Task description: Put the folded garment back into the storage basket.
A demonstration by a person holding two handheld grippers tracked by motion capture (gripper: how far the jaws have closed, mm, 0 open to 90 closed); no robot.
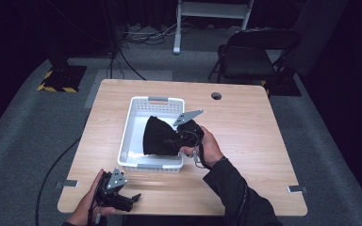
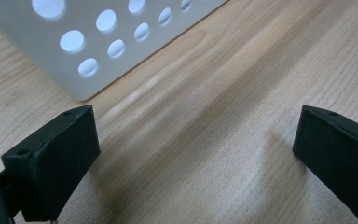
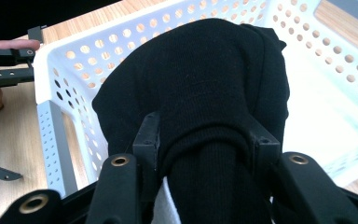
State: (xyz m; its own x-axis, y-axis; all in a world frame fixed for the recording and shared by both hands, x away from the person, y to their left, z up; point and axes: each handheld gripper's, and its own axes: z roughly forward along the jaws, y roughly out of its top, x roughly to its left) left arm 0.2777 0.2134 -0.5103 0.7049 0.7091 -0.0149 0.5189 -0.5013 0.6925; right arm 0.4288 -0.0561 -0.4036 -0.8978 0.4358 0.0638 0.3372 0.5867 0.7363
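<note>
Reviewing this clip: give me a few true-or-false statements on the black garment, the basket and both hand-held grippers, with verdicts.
1. The right hand-held gripper is clamped on the black garment. True.
2. The garment lies flat on the table. False: it is held over the white basket.
3. The left hand-held gripper holds the basket. False: its jaws are open over bare wood.
4. The basket's walls are perforated. True.

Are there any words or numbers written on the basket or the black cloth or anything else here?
No, there are none to read. The white basket has plain holes and grey handles, no label. The black cloth clamped in the right gripper shows no tag or print. The left gripper and the wooden table carry no writing. The yellow and black stripes on the floor stand are a warning pattern, not words.
</note>
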